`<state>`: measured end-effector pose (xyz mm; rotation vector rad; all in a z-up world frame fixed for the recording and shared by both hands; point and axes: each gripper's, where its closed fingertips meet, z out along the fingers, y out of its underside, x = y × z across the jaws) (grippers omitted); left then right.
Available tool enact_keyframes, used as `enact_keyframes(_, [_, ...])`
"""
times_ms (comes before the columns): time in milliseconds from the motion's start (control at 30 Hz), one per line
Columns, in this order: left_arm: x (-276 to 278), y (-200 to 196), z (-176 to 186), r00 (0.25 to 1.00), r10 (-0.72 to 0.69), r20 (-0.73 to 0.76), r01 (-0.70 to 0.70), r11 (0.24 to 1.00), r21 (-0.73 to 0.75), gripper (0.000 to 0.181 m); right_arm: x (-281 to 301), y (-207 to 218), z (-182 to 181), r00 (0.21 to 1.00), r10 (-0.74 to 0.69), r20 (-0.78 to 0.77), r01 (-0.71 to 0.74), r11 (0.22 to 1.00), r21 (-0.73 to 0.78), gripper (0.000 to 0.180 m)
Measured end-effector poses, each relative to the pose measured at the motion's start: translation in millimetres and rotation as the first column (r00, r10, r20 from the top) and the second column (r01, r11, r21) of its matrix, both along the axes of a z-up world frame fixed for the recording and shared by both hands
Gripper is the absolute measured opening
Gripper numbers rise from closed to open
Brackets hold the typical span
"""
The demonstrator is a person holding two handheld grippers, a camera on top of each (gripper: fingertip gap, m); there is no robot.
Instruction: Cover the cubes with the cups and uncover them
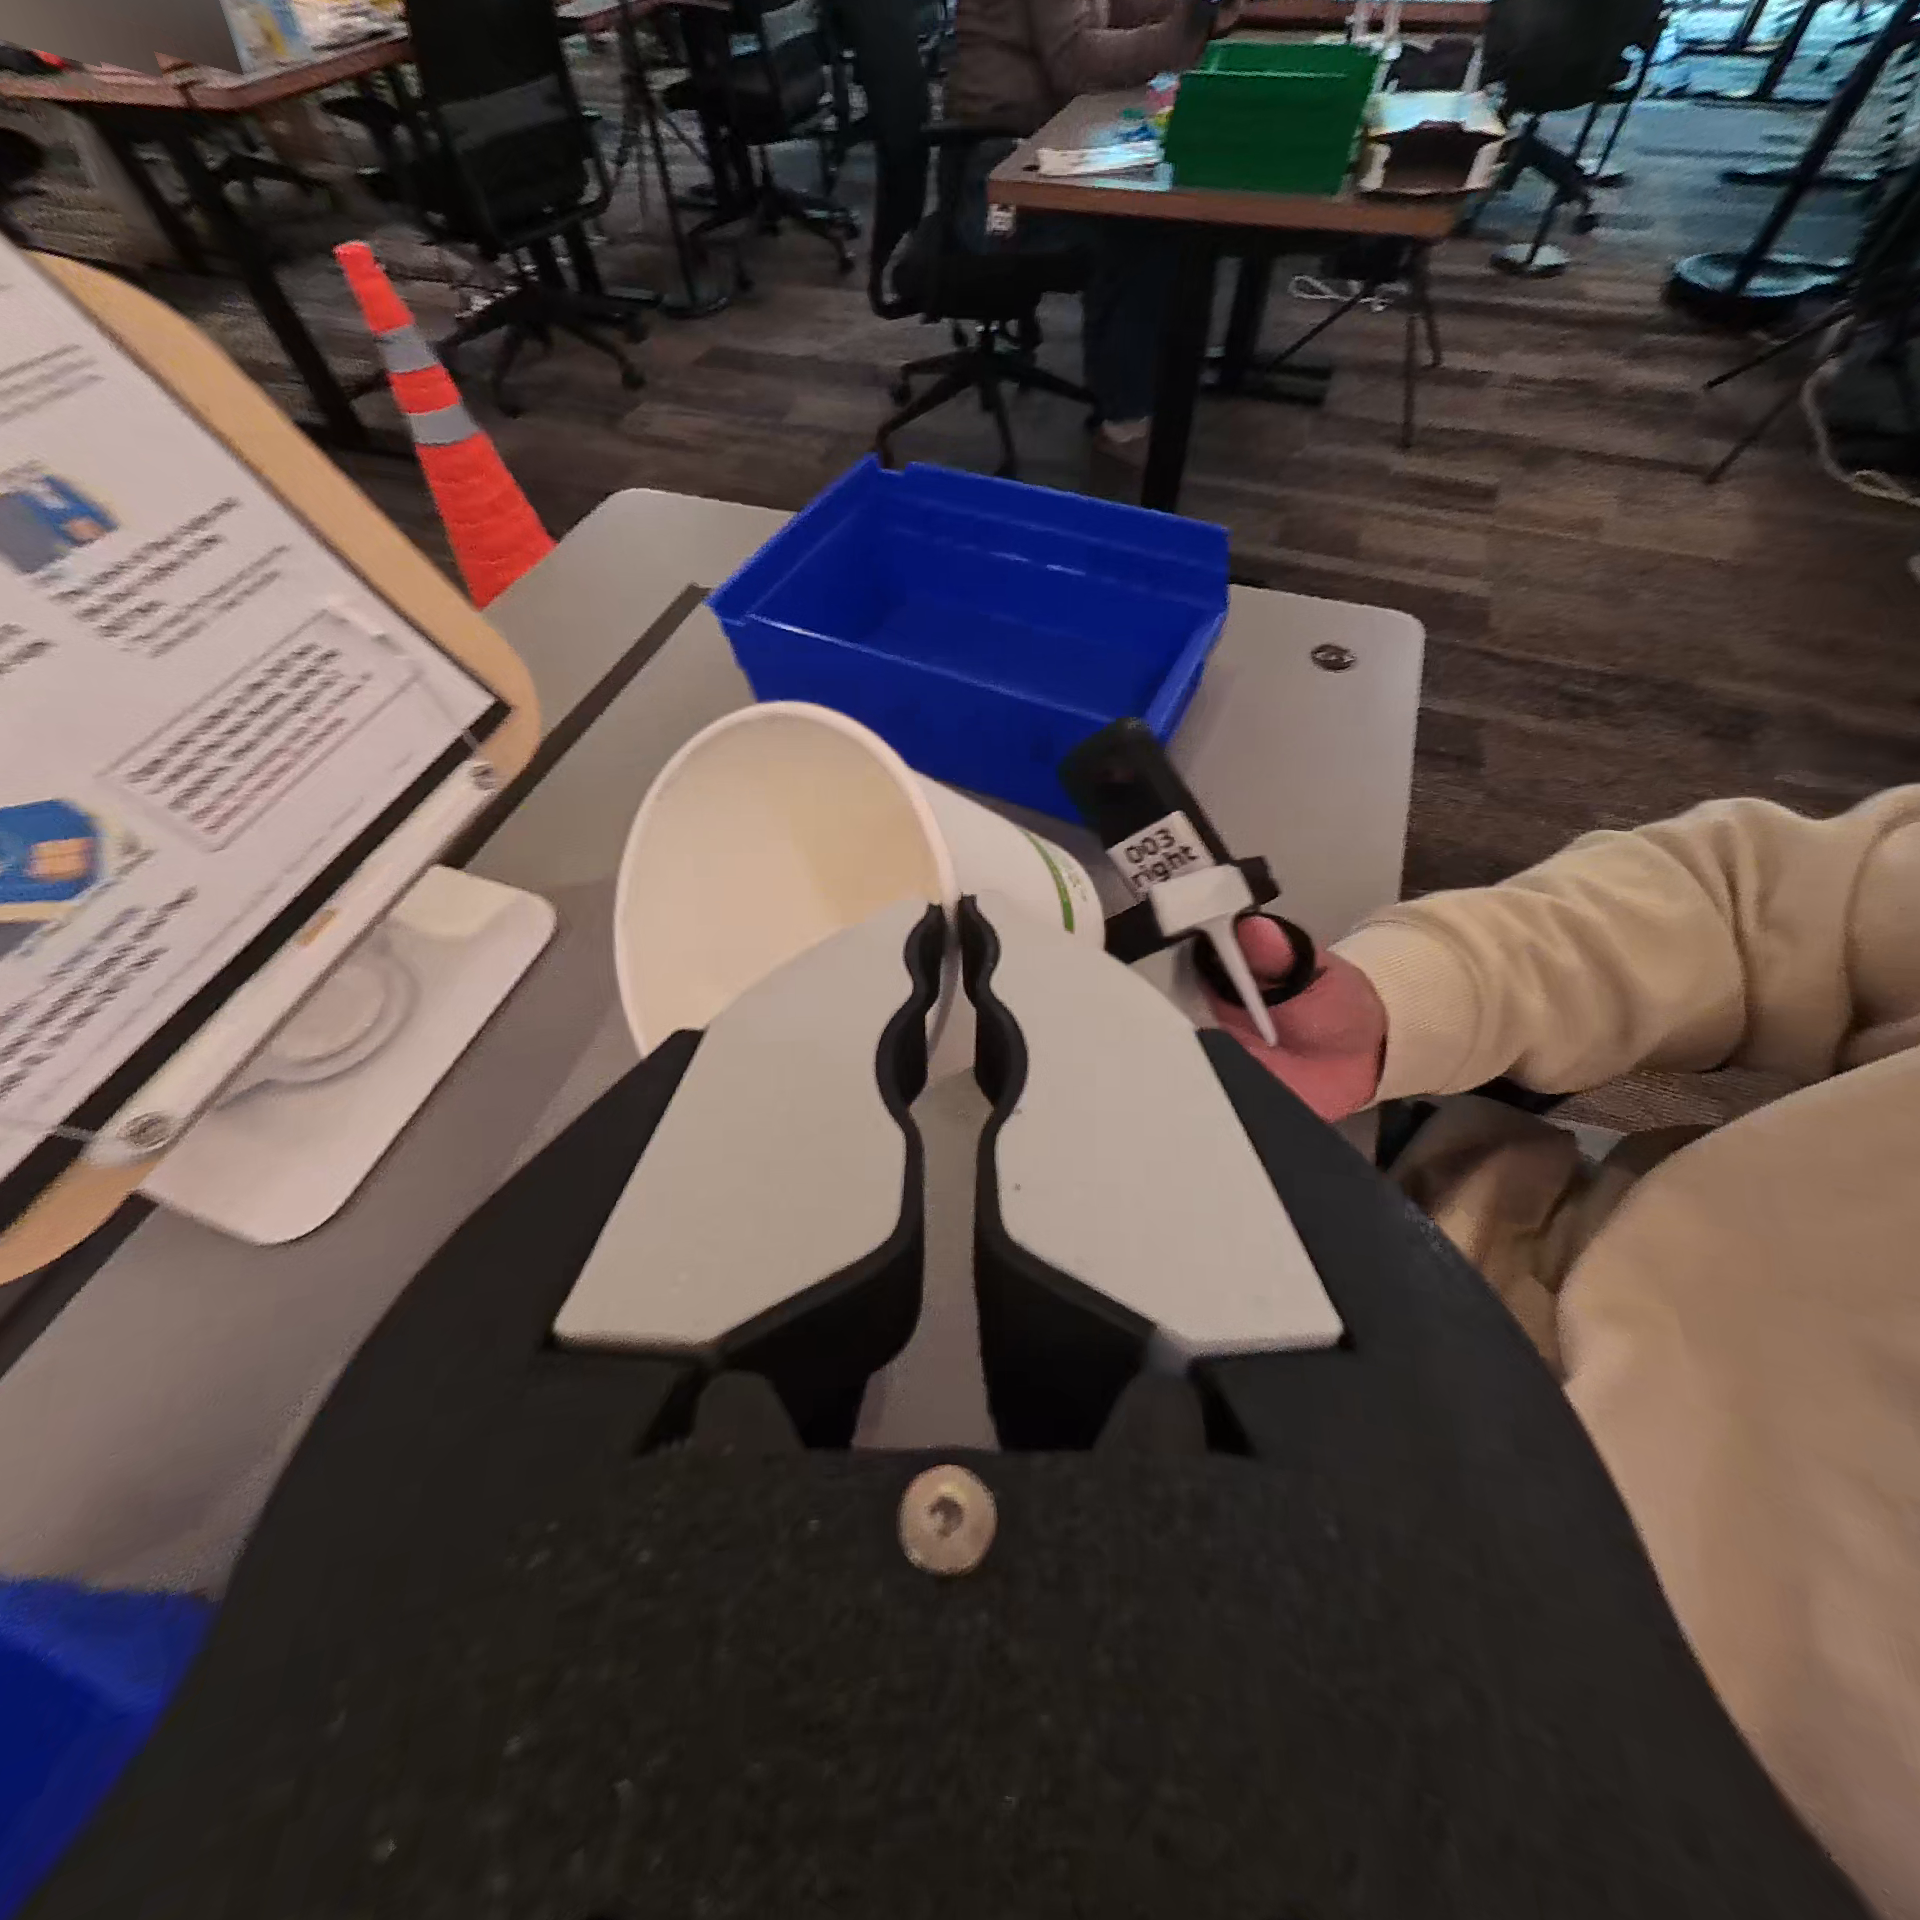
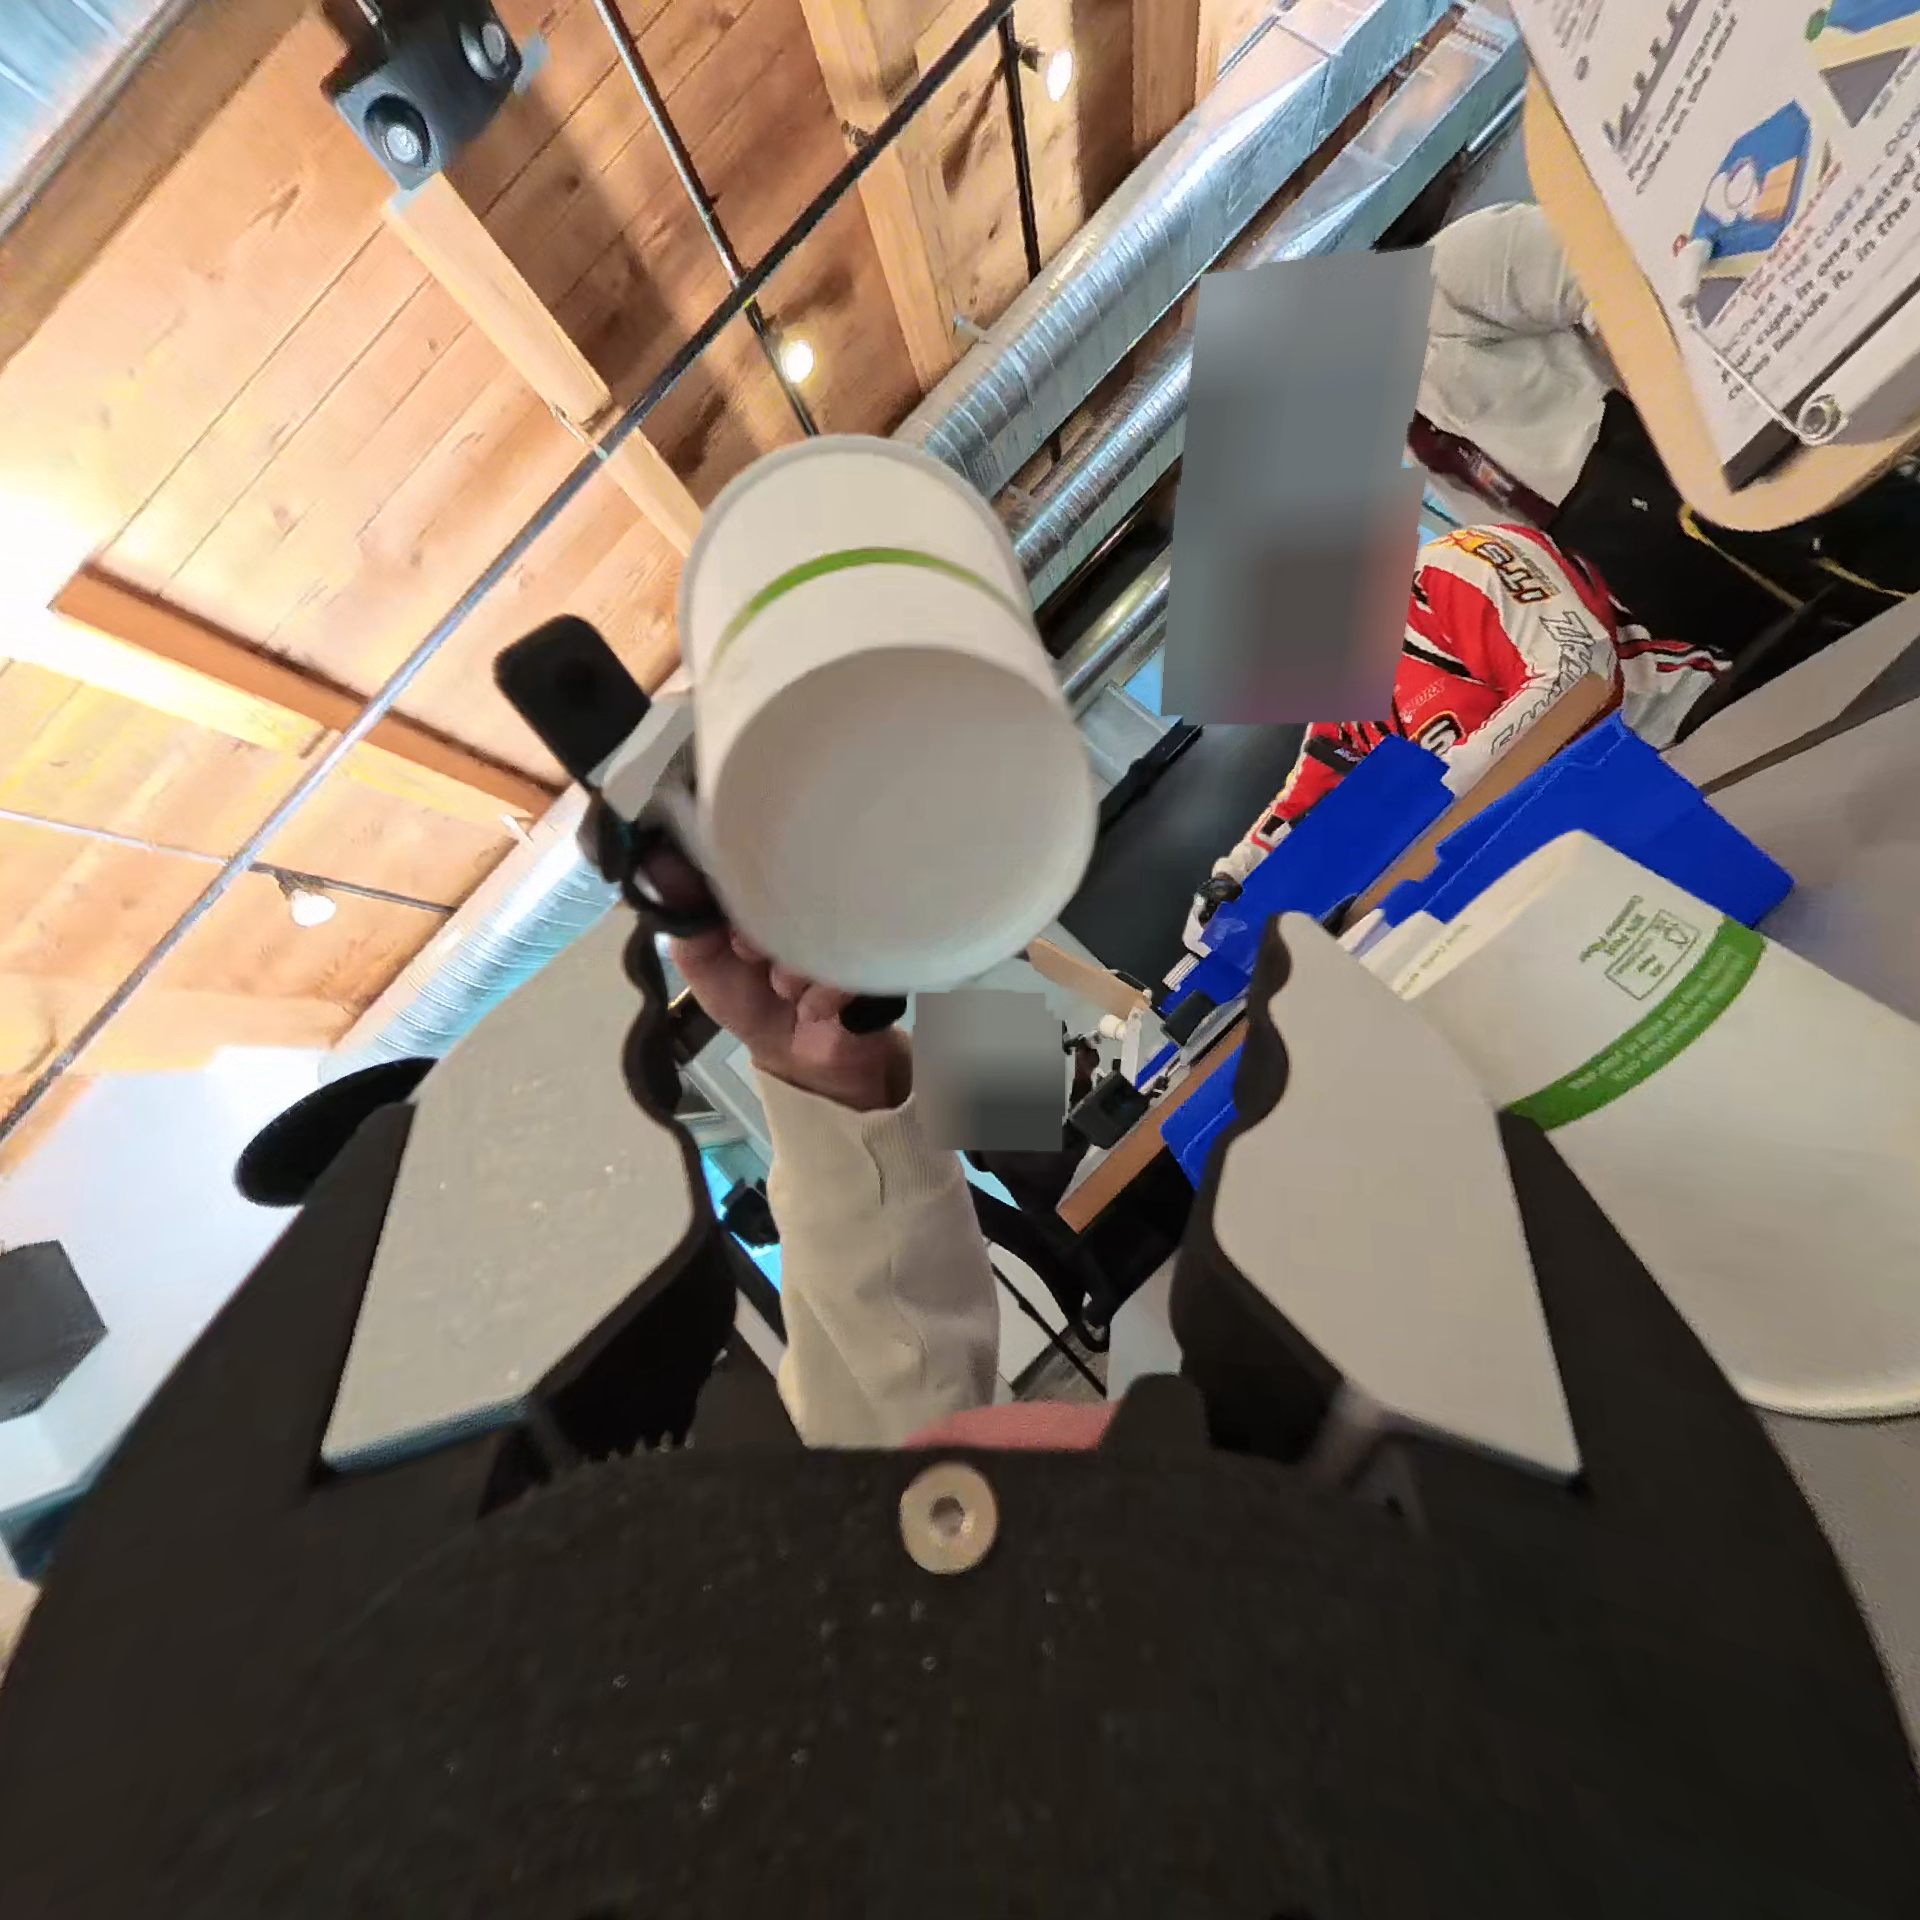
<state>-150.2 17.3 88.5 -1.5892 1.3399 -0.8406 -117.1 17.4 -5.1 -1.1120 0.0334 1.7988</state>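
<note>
My left gripper (image 1: 951, 914) is shut on the rim of a white paper cup (image 1: 769, 862) with a green stripe. The cup is lifted off the grey table (image 1: 1309, 748) and tilted, its mouth facing the camera. In the right wrist view the same cup (image 2: 883, 727) shows its base, with the left gripper (image 2: 613, 748) and a hand behind it. My right gripper (image 2: 966, 945) is open and empty, tilted upward below that cup. A second white cup (image 2: 1662, 1091) with a green band sits just outside its right finger. No cubes are in view.
A blue bin (image 1: 966, 613) stands on the table behind the cup. A sign stand (image 1: 208, 727) rises at the left, with an orange cone (image 1: 457, 436) beyond it. The right gripper (image 1: 1164, 862), held by a hand, is right of the cup. People, desks and chairs are farther back.
</note>
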Motion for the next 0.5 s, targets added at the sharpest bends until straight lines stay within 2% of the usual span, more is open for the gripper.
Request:
enact_keyframes(133, [23.6,-12.9,-19.9,0.999,-0.047,0.003,0.047,0.999,-0.024,0.003,12.0,-4.4,4.7,0.997,0.004,-0.076,-0.003,1.000,0.013,0.106])
enact_keyframes(200, [30.5,-18.7,-33.6,0.997,-0.076,-0.006,0.075,0.996,-0.051,0.003,22.1,-3.5,5.7,0.995,-0.027,-0.100,0.028,1.000,0.009,0.098])
enact_keyframes(267, [33.8,-22.0,-38.5,0.996,-0.089,0.027,0.091,0.993,-0.070,0.003,23.1,-0.8,-2.4,0.999,-0.027,-0.043,0.027,1.000,-0.007,0.086])
enact_keyframes(333, [33.0,-20.0,-42.7,0.997,-0.074,0.032,0.077,0.993,-0.085,0.003,17.1,-3.4,-10.5,1.000,0.029,0.009,-0.029,0.999,-0.023,0.086])
enact_keyframes(433, [31.4,-18.5,-48.5,0.998,-0.050,0.033,0.052,0.996,-0.067,0.004,21.0,-1.7,-13.6,0.999,-0.003,0.038,0.004,1.000,-0.025,0.085])
enact_keyframes(467, [28.4,-16.5,-48.8,0.999,-0.019,0.032,0.020,0.998,-0.058,0.016,23.3,-1.4,-13.3,0.998,-0.015,0.059,0.016,1.000,-0.019,0.085])
enact_keyframes(500, [23.2,-17.5,-47.9,0.999,0.005,0.034,-0.003,0.999,-0.046,0.038,27.3,-1.1,-12.3,0.996,-0.032,0.078,0.033,0.999,-0.011,0.085])
